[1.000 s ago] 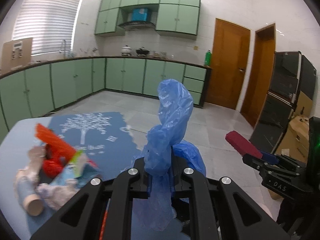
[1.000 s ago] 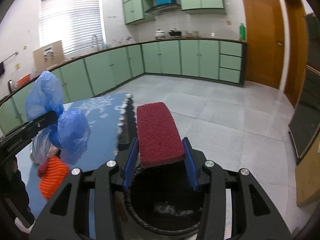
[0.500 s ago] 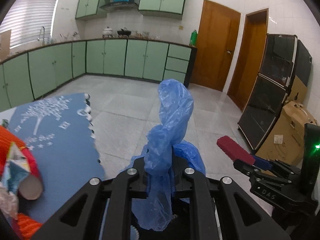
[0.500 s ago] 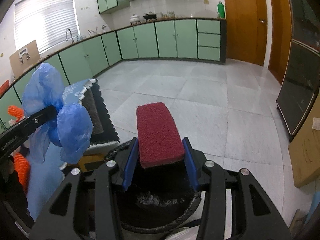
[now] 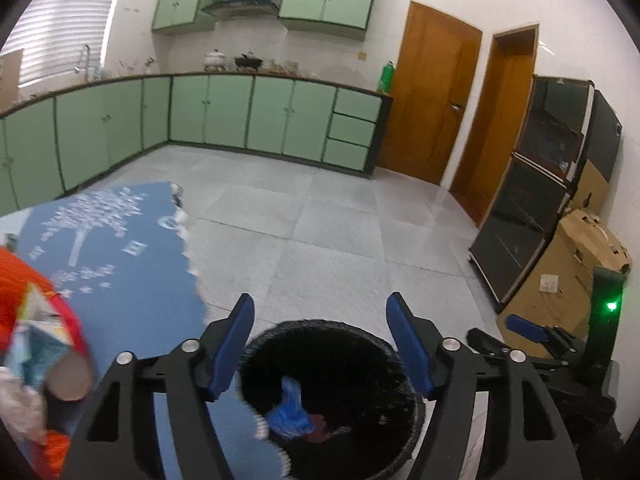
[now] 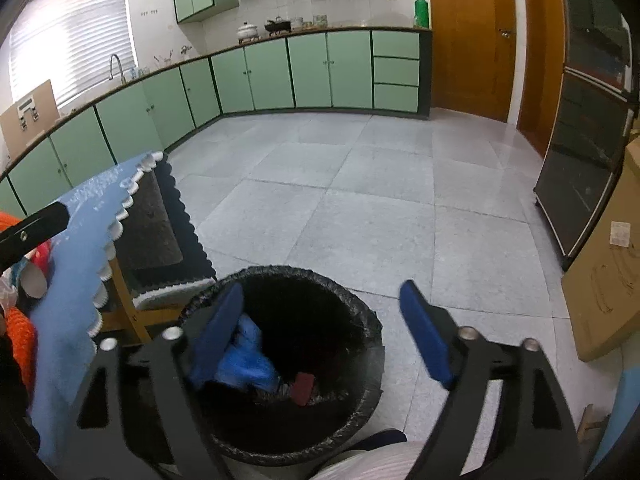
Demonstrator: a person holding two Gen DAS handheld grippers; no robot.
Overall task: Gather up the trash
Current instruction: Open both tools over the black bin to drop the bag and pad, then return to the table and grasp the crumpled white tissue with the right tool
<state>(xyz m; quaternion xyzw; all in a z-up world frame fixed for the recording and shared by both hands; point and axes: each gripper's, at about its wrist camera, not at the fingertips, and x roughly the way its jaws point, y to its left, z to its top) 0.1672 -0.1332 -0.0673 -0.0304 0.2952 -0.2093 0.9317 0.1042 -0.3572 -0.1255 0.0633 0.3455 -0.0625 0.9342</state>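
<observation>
Bin (image 5: 404, 364): round, lined with a crinkled black plastic bag; it stands on the grey tiled floor just beside the table edge, under both grippers.
Blue bag (image 6: 248, 360): a crumpled wad of thin glossy plastic, lying inside the bin on the side nearest the table; it also shows in the left view (image 5: 290, 410).
Red pad (image 6: 303, 389): a small flat rectangle with a coarse fibrous face, inside the bin just beside the blue bag, tilted against the liner.
Left gripper (image 5: 320, 344): above the bin, blue padded jaws spread wide, having just been opening; nothing between them.
Right gripper (image 6: 320, 332): above the bin, jaws likewise released and wide, having just been opening; nothing between them.
Tablecloth (image 5: 120, 272): smooth blue sheet with a white tree print and a scalloped white edge, next to the bin.
Remaining trash (image 5: 36, 344): on the tablecloth, on the side away from the bin: a cardboard tube, an orange ribbed piece and crumpled wrappers, blurred.
Cabinets (image 6: 312, 72): flat pale-green doors along the wall beyond the bin.
</observation>
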